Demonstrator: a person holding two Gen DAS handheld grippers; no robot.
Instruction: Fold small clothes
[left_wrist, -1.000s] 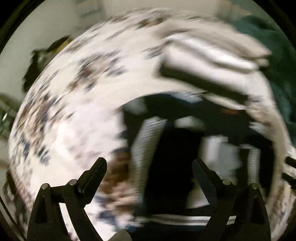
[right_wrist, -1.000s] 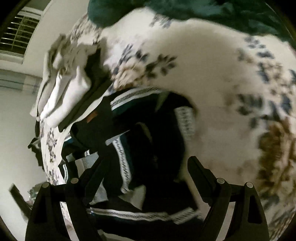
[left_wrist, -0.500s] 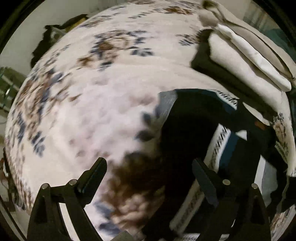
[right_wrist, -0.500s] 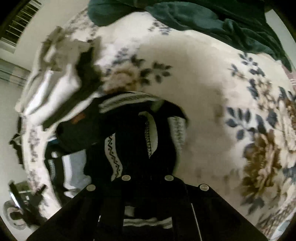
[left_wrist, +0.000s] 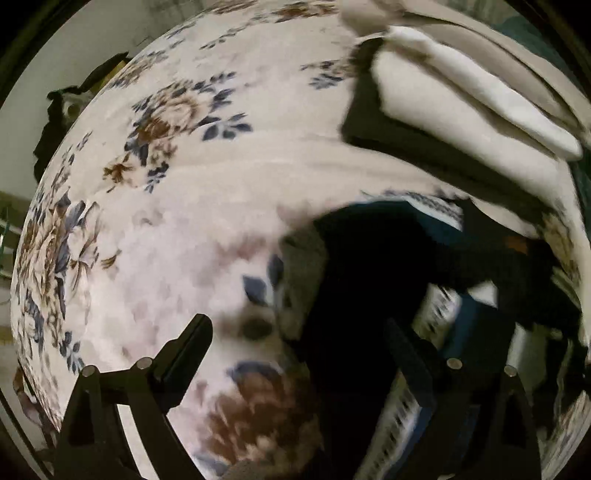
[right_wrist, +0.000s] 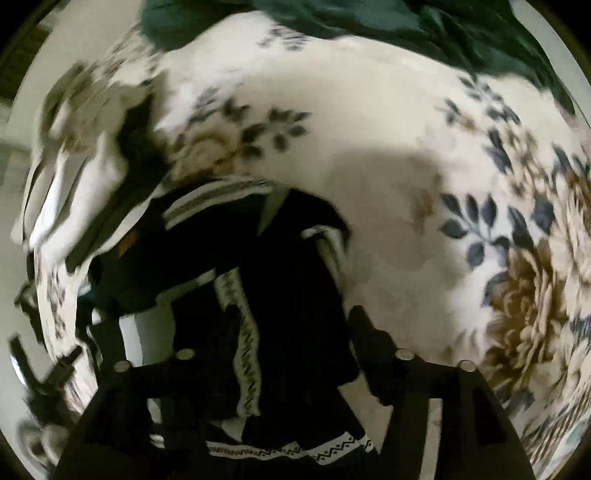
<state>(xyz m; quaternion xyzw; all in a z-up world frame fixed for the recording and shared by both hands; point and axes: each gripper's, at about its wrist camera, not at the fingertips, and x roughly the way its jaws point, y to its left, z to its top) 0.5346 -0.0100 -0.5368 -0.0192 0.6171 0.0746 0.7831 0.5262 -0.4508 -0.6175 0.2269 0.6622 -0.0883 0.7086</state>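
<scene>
Right gripper (right_wrist: 229, 332) is pointing almost straight down with its jaws opening, and the dark patterned sweater (right_wrist: 280, 280) is bunched between them on the floral bed cover (right_wrist: 388, 122), long side running away from the camera. Left gripper (left_wrist: 299, 328) is spread wide over the sweater's left edge, gripping nothing. Past that there's a folded white stack (left_wrist: 461, 103) and loads of free bedspread; no readable labels.

Black tool (left_wrist: 299, 325), silver pivot screws

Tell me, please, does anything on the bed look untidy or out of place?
Yes. The dark patterned garment lies crumpled on the floral bedspread, its trim twisted, unlike the neatly folded stack beside it. The right tool is opening above it.
</scene>
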